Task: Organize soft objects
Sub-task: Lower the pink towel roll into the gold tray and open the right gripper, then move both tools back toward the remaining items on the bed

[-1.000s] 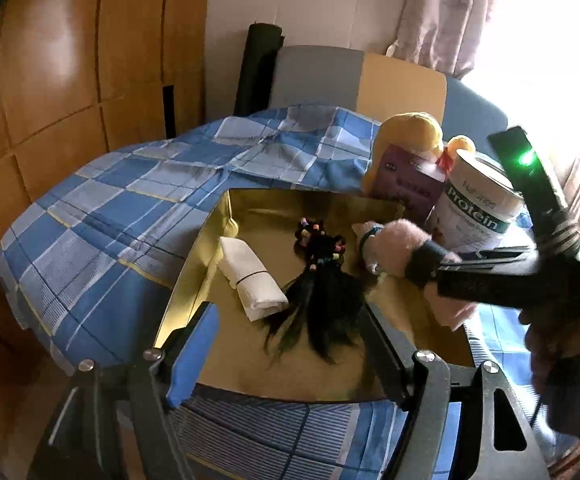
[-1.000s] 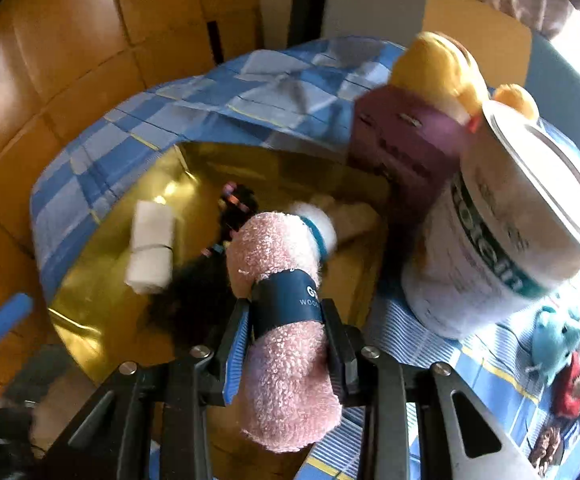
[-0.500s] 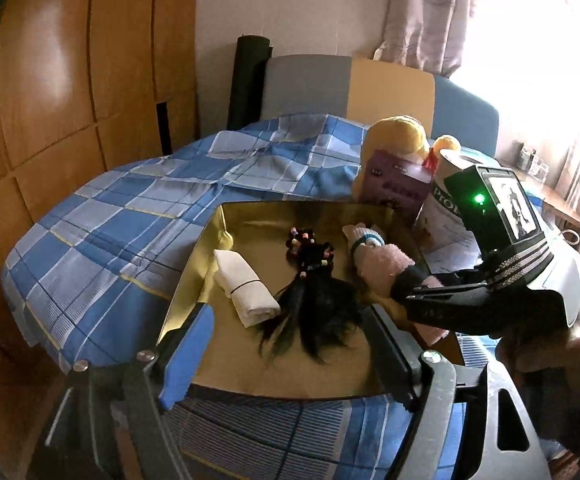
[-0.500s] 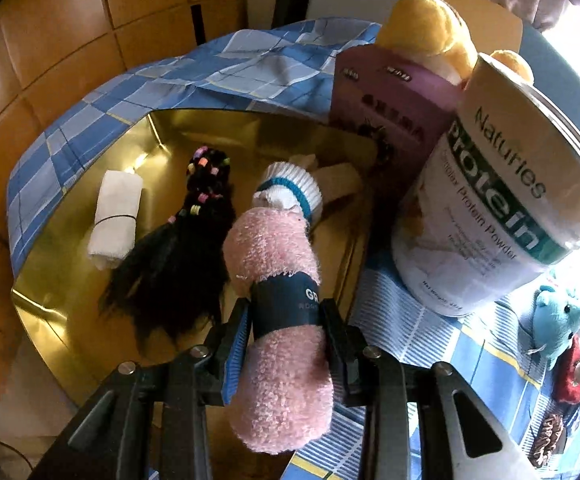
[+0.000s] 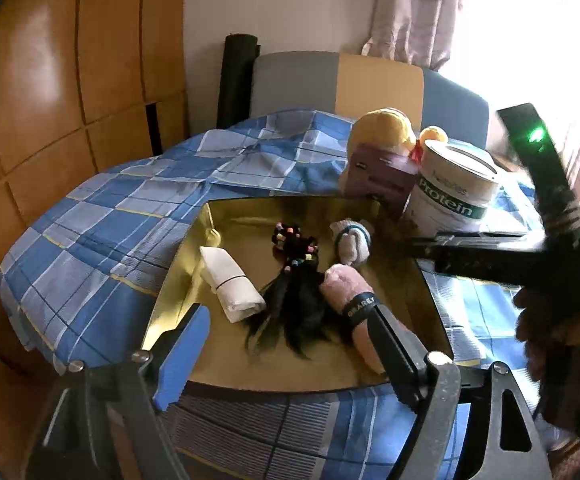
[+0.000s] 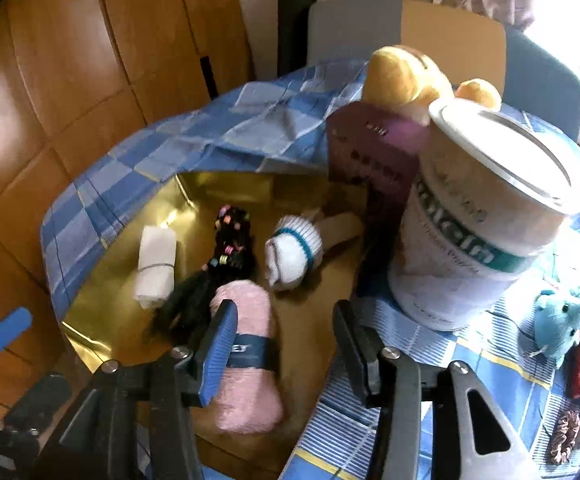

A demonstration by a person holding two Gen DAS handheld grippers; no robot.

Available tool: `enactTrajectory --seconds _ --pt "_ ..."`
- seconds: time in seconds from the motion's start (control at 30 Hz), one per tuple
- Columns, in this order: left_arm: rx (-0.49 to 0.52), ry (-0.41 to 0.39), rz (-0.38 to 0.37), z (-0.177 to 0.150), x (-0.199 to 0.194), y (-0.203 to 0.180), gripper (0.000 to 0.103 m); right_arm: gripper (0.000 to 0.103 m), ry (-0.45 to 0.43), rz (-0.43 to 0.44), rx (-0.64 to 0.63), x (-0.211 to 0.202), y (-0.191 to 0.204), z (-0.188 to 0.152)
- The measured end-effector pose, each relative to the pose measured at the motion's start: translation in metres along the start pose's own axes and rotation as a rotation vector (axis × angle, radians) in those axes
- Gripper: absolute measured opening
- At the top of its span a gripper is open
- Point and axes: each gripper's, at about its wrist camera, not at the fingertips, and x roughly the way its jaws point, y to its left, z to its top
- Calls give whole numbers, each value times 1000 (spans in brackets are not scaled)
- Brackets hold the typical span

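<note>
Gold tray (image 5: 178, 280): four soft items lie inside it. The pink towel roll (image 6: 246, 356) rests at the tray's near right, touching the black hair bundle (image 5: 294, 296) beside it; the white cloth roll (image 5: 230, 280) sits toward the tray's left wall, the white sock (image 6: 290, 256) toward its far right.

Right gripper (image 6: 282, 344): fingers spread wide, holding nothing. The blue-padded finger overlaps the towel's banded middle in its own camera; whether it touches cannot be told. Left gripper (image 5: 286, 352): fingers spread, empty, hovering at the tray's near edge.

Risks, as judged:
- A lift or sideways pull of the right gripper could drag the towel toward the tray's near edge, should the pad catch its nap
- Loose hair strands lie against the towel and could snag on either finger
- The protein tin (image 6: 486, 220) and purple box (image 6: 370, 168) stand just beyond the tray's right side; a wide swing could topple them

Small toys, among them a blue plush mouse (image 6: 558, 324), lie outside the tray, beyond the tin, not yet sorted
</note>
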Motion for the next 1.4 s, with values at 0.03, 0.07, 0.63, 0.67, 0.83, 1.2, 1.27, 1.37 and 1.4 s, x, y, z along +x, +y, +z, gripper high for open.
enactTrajectory --seconds 0.03,0.07,0.63,0.67,0.83,1.2,1.27,1.37,1.4 --pt "7 2 -2 0 1 -2 82 50 -8 -2 4 -5 -3 0" --pt "14 5 -4 -1 1 -5 82 50 -21 -10 7 -12 -8 -1" --pt "211 7 -157 5 1 -85 82 50 -210 -310 289 -132 -172 -45" --pt "221 10 -170 5 1 -90 82 50 -218 -335 322 -137 -186 -49" --pt "285 18 -223 6 1 -122 82 50 -264 -504 564 -165 -269 -84" --pt "409 125 -353 -5 29 -201 70 50 -273 -536 1064 -179 -367 -172" --pt "434 146 -378 -9 35 -218 67 50 -263 -501 1101 -177 -370 -178" --pt "474 167 -401 -15 41 -240 66 50 -266 -475 1128 -176 -374 -181" --pt "480 187 -416 -16 45 -249 64 50 -265 -472 1136 -174 -374 -184"
